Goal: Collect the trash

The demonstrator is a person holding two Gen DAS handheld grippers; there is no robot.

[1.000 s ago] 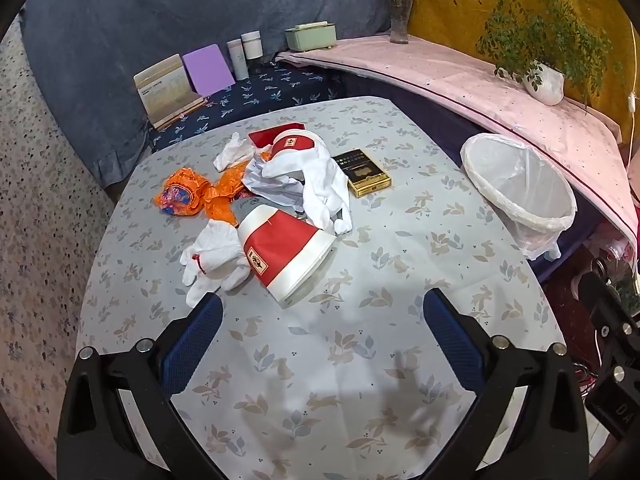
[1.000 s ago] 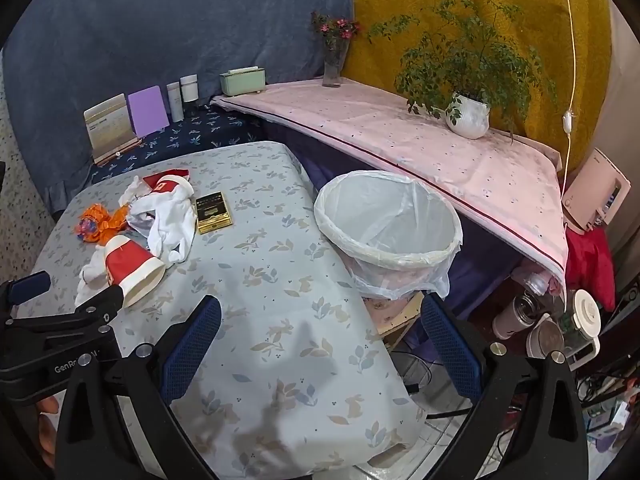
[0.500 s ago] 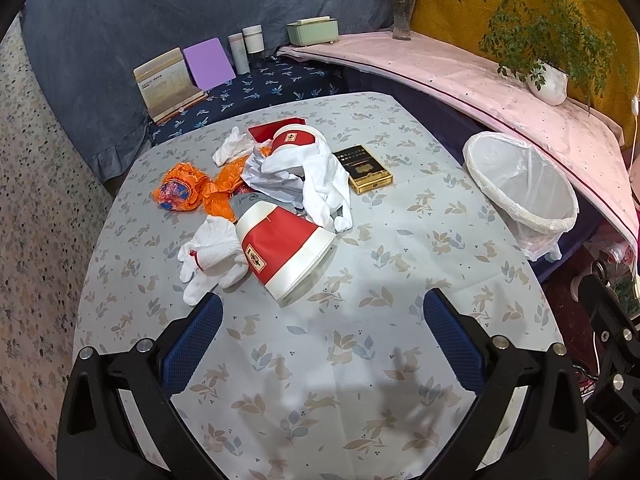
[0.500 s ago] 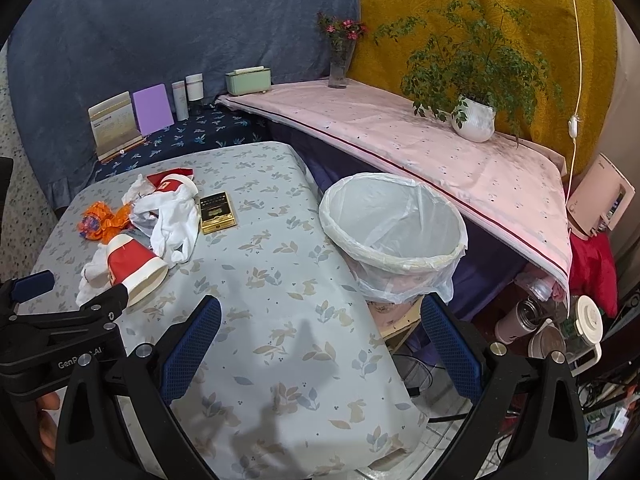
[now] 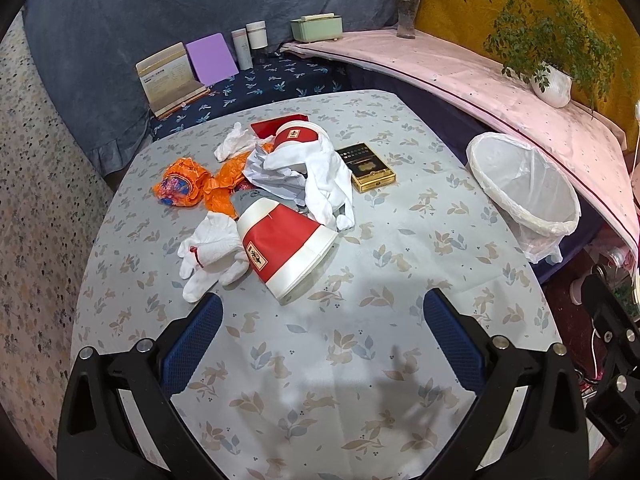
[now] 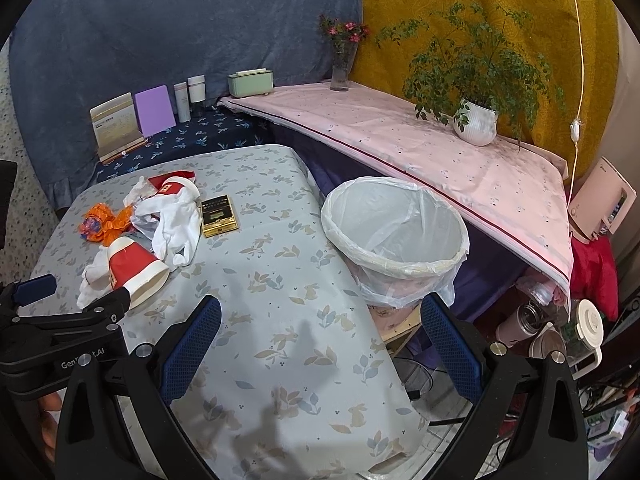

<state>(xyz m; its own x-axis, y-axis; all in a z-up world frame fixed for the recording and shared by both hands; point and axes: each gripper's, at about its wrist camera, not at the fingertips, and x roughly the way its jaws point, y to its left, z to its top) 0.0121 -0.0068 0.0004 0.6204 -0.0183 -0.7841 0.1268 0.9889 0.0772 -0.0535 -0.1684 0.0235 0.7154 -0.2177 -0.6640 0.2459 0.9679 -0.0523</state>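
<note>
Table (image 5: 400, 264): covered with a pale cloth printed with leaves and rabbits; the trash lies in a loose heap toward its far left, at about 11 o'clock from the left gripper.
Orange wrapper (image 5: 192, 186): crumpled, at the left edge of the heap.
White glove (image 5: 212, 250): lying flat, touching the left side of the nearer paper cup.
Nearer paper cup (image 5: 286, 250): red and white, tipped on its side, mouth toward the camera at roughly 12 o'clock.
Far paper cup (image 5: 298, 136): also red and white, half buried under white cloth (image 5: 324, 184); what lies beneath is hard to make out.
Gold and black box (image 5: 370, 166): flat on the table, just right of the cloth.
Bin (image 6: 394, 240): lined with a clear bag, standing off the table's right edge, at 12 o'clock in the right wrist view.
Left gripper (image 5: 320, 324): blue pads spread wide, nothing between them, above bare tablecloth short of the cup.
Right gripper (image 6: 320, 326): likewise spread wide and holding nothing, over the table's near right corner.
</note>
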